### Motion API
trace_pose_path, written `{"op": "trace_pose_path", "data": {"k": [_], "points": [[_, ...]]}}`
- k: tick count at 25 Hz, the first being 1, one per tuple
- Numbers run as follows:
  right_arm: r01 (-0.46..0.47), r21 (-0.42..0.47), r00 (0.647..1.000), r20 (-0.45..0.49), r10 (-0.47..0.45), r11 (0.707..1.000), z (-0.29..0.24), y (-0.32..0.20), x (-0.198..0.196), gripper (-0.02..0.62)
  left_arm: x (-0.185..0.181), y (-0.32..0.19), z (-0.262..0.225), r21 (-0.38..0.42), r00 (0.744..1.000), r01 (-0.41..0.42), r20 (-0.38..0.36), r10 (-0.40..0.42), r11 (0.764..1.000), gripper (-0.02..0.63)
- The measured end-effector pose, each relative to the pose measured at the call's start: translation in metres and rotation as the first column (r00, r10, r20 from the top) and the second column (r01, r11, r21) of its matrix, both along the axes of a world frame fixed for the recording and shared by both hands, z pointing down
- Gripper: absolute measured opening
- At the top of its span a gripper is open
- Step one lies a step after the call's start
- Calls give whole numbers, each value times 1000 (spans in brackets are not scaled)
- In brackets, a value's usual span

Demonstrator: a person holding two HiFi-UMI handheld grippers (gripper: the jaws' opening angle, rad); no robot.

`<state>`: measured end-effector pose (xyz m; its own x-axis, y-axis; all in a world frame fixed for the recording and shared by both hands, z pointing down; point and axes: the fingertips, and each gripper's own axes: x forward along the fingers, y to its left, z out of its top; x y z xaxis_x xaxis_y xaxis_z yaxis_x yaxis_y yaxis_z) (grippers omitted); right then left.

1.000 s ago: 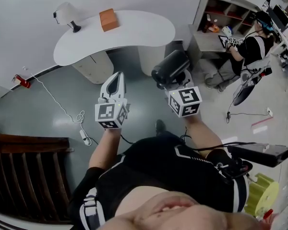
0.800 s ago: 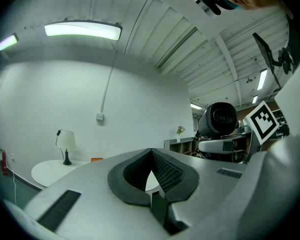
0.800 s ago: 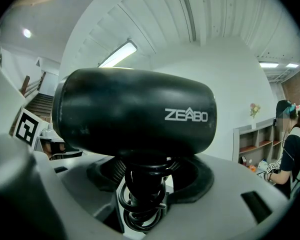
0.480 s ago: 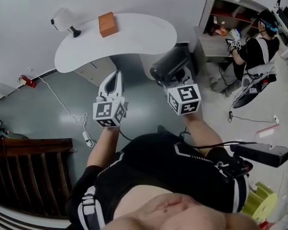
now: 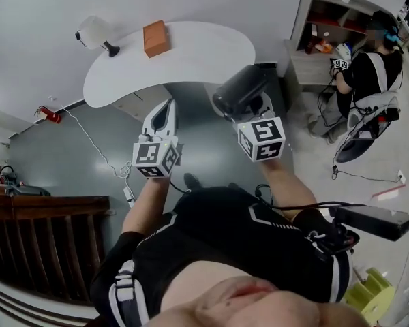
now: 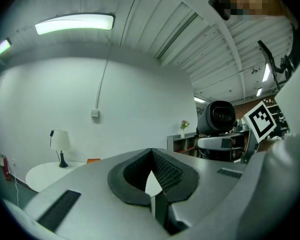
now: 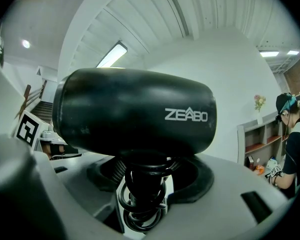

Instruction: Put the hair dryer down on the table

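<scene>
My right gripper (image 5: 253, 109) is shut on the handle of a black hair dryer (image 5: 240, 91), whose barrel stands above the jaws. In the right gripper view the hair dryer (image 7: 135, 111) fills the middle, with its coiled cord wound round the handle between the pads. My left gripper (image 5: 162, 116) is held level beside it, its jaws closed together with nothing between them; in the left gripper view its gripper (image 6: 152, 176) points toward the wall. The white curved table (image 5: 191, 56) lies ahead of both grippers, across a stretch of floor.
On the table stand a white lamp (image 5: 95, 31) at its left end and an orange box (image 5: 155, 38). A shelf unit (image 5: 327, 26) and a seated person (image 5: 368, 67) are at the right. A wooden stair rail (image 5: 41, 244) is at the lower left. A cable (image 5: 95, 148) trails over the floor.
The view has shifted a little: the table and both grippers sit slightly higher and nearer in the frame. The right gripper's hold on the hair dryer is unchanged.
</scene>
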<state>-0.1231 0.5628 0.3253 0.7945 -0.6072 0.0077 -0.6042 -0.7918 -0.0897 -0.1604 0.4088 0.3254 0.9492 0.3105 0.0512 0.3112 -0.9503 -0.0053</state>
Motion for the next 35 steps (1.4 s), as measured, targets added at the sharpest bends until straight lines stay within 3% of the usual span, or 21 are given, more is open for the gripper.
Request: {"op": "trace_pose_path", "data": {"k": [11,26,35], "points": [[-12,-26,1000,9,12,1000,12,-34,37,267,38,-40,10,-17,1000,4,-14,-4,1000,31],[-32,-64,999,22,33,997,12,-165,130,267,135,-177,8,-30,1000,-7,-24,6,1000,31],[-34,-101,998,41,38,994,23,-233,172,267,175,-250,16,-39,999,10,-36,-11,999,31]]}}
